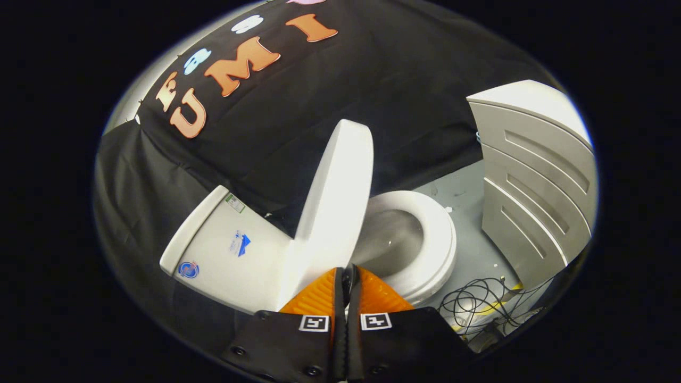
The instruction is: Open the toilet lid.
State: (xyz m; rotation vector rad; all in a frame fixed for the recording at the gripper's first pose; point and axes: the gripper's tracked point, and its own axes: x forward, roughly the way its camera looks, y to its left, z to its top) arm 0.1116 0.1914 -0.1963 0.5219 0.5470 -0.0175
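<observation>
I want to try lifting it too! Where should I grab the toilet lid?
Probably its thin free edge at the top of the toilet lid, from the bowl side. It stands raised beside the tank, edge exposed. The tool is shut just before it.

Lid (335,202) upright between tank (229,250) and seat (433,239).

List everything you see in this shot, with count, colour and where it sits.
toilet lid: one, white, raised, just ahead of the tool
toilet seat: one, white, down on the bowl, beside the lid
tank: one, white, behind the lid
cabinet: one, grey-white, beyond the seat
cables: a tangle, black and yellow, on the floor between toilet and cabinet
floor: grey
tool: one, orange fingers closed together, nothing between them
</observation>
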